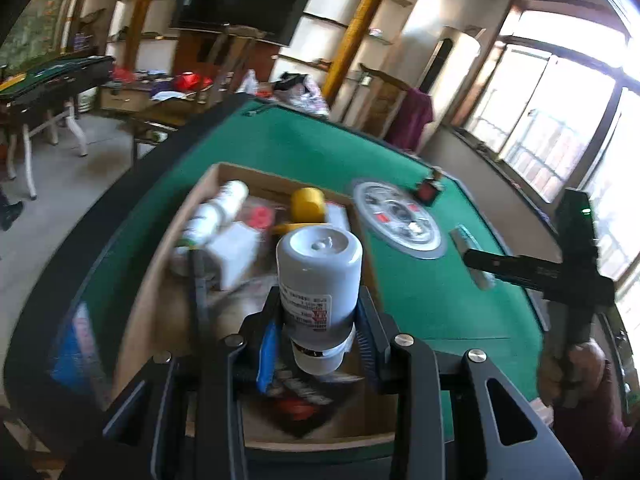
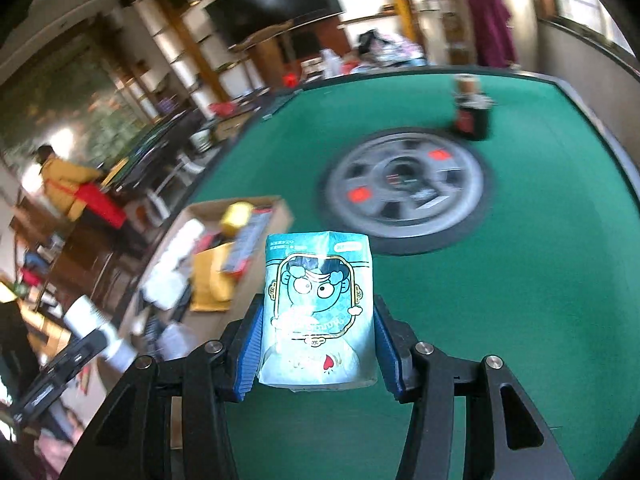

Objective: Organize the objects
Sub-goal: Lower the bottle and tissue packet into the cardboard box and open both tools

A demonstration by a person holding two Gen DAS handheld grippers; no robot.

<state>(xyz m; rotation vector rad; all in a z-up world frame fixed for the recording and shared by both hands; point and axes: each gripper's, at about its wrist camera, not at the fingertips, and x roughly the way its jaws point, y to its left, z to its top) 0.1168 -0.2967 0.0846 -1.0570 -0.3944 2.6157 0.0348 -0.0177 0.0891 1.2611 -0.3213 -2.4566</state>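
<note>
My left gripper (image 1: 318,330) is shut on a white bottle (image 1: 318,276) with a printed label, held above the open cardboard box (image 1: 160,280). The box holds a yellow cup (image 1: 307,204), white bottles (image 1: 224,208) and other packets. My right gripper (image 2: 316,344) is shut on a teal tissue pack (image 2: 318,308) with a cartoon face, held above the green table (image 2: 540,280), to the right of the box (image 2: 256,280). In the left wrist view the right gripper (image 1: 476,260) shows at the right with the pack seen edge-on.
A round grey dial panel (image 1: 398,218) is set in the table's middle, also in the right wrist view (image 2: 404,190). A small dark red-labelled jar (image 2: 472,110) stands beyond it. A second table (image 1: 52,80), shelves and a TV (image 1: 240,4) are behind. A person (image 2: 68,184) stands far left.
</note>
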